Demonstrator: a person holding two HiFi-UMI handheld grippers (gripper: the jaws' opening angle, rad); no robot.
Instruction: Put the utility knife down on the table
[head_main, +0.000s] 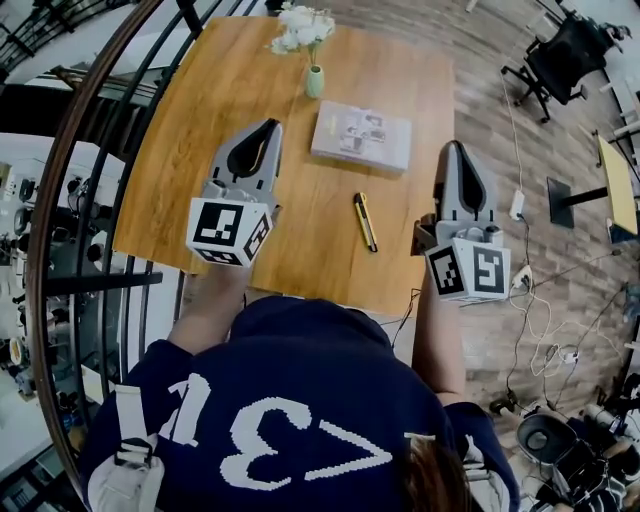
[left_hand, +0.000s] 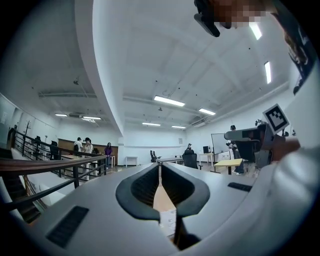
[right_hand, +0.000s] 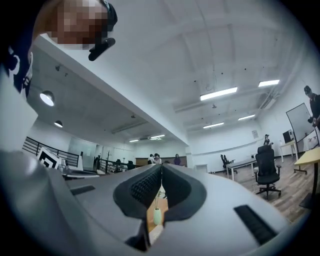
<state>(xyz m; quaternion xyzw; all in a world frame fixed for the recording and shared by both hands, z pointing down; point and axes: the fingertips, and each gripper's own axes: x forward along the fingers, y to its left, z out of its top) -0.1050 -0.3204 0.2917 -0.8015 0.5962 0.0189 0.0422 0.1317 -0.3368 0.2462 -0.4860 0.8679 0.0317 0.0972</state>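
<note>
Utility knife (head_main: 365, 221) is lying flat on the wooden table (head_main: 300, 245), near the front edge, between the two grippers and touching neither. Its long axis is running near-to-far, with the far end tilting slightly left; I can't tell which end has the blade. Book (head_main: 361, 135) is sitting just beyond it, and the vase (head_main: 314, 80) of white flowers further back. Left gripper (head_main: 271, 124) and right gripper (head_main: 456, 146) are hanging in the air on either side, both with jaws pressed together, gripping nothing.
</note>
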